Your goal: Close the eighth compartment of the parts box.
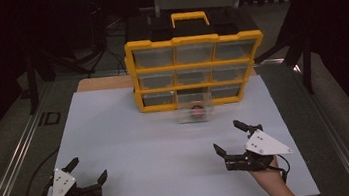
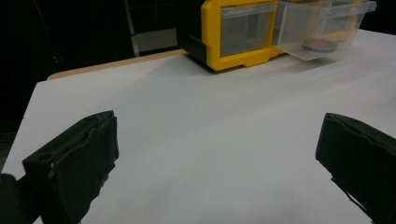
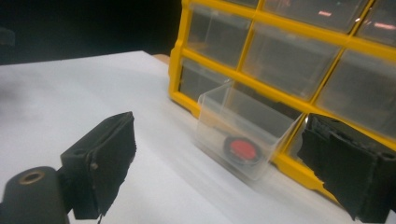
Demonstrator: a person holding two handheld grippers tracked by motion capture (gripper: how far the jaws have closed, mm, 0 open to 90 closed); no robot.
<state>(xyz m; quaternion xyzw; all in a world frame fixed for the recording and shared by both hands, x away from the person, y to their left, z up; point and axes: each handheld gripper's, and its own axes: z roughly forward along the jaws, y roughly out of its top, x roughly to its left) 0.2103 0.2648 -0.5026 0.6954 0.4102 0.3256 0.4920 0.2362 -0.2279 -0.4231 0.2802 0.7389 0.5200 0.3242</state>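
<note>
Yellow drawer cabinet [image 1: 194, 70] at the far middle of the white table [image 1: 133, 148], three rows of three clear drawers, black top and yellow carry handle [image 1: 189, 17] above. Bottom-middle clear drawer [image 1: 194, 109] pulled out toward the near edge, blurred, front end resting out on the white surface, back end at the cabinet's lower frame. Inside that drawer, a small round black part with a red centre [image 1: 197, 110], lying flat on the drawer floor.

Right gripper [image 1: 227, 138] at the near right of the table, held in a hand [image 1: 269, 177], grey three-cornered plate on top, jaws spread wide with nothing between them. Drawer well ahead of it and slightly to its left, apart from both jaws. From the right gripper view: open drawer [image 3: 243, 135] framed between the two black jaws but farther off, red-centred part [image 3: 243, 150] near the drawer's front wall, cabinet front [image 3: 280, 51] rising behind.

Left gripper [image 1: 86, 170] at the near left corner, also spread wide and empty, resting low over the table. Drawer well apart from it, far ahead and to its right. From the left gripper view: cabinet's lower corner [image 2: 233, 35] and the pulled-out drawer [image 2: 317, 28] at the top right, red-centred part [image 2: 319, 45] visible through the clear wall, bare white table [image 2: 210, 140] between the jaws.
</note>
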